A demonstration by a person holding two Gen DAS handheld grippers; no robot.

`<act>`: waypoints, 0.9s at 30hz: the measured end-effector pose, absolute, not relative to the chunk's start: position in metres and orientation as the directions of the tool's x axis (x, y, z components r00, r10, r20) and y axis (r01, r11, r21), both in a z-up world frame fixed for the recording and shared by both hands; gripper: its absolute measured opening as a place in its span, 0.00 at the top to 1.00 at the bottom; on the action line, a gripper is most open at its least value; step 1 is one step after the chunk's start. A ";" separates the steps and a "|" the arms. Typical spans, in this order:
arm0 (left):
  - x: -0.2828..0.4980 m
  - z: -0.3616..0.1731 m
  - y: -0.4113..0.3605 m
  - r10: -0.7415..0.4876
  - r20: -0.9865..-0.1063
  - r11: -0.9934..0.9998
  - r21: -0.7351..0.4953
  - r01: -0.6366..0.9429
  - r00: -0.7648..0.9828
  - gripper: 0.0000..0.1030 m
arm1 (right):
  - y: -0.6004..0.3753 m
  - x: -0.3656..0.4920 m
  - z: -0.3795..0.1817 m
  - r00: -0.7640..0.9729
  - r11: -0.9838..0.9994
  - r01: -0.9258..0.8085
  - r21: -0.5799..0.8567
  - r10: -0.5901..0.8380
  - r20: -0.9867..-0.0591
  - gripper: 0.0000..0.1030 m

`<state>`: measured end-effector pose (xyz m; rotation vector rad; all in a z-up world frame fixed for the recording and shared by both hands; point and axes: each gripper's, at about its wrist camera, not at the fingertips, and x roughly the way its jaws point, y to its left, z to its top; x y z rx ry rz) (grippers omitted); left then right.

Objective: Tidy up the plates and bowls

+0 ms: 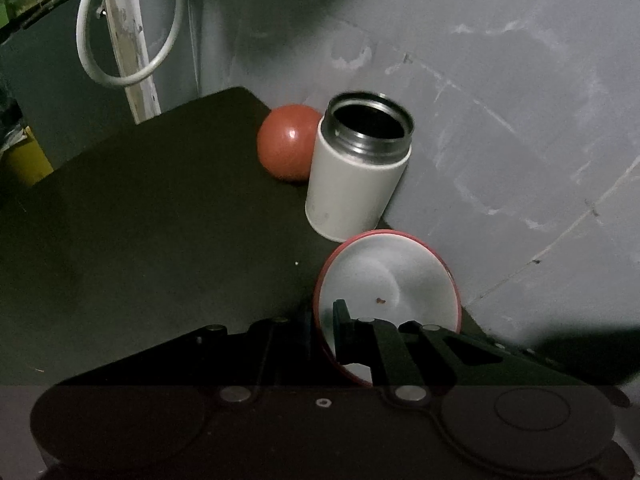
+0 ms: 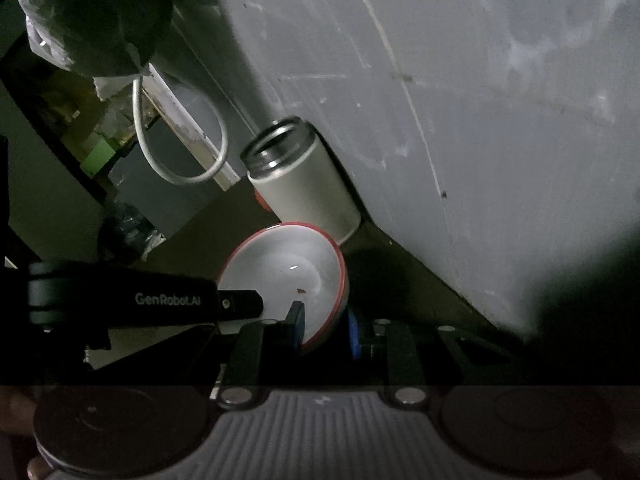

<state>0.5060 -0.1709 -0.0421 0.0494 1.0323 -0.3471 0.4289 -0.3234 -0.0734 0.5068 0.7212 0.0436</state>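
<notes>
Right wrist: bowl [image 2: 286, 268] rim pinched in right gripper [image 2: 324, 326].

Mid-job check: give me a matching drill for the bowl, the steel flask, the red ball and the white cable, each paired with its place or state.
1 bowl
2 flask
3 red ball
4 white cable

A looped beside the post
B open-topped, by the wall
C behind the flask on the table
D rim clamped by both grippers

Pairs: 1-D, 2-B, 3-C, 4-A
</notes>
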 end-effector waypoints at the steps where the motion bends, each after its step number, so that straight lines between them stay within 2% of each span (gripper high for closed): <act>1: 0.504 -0.039 -0.171 -0.261 -0.844 0.944 -0.123 0.306 0.468 0.90 | -0.323 0.428 -0.071 0.760 0.880 0.129 0.457 0.209 -0.616 0.76; 27: 0.436 0.016 -0.141 -0.301 -0.772 0.943 -0.154 0.294 0.560 0.90 | -0.303 0.372 -0.019 0.819 0.904 0.032 0.426 0.220 -0.529 0.76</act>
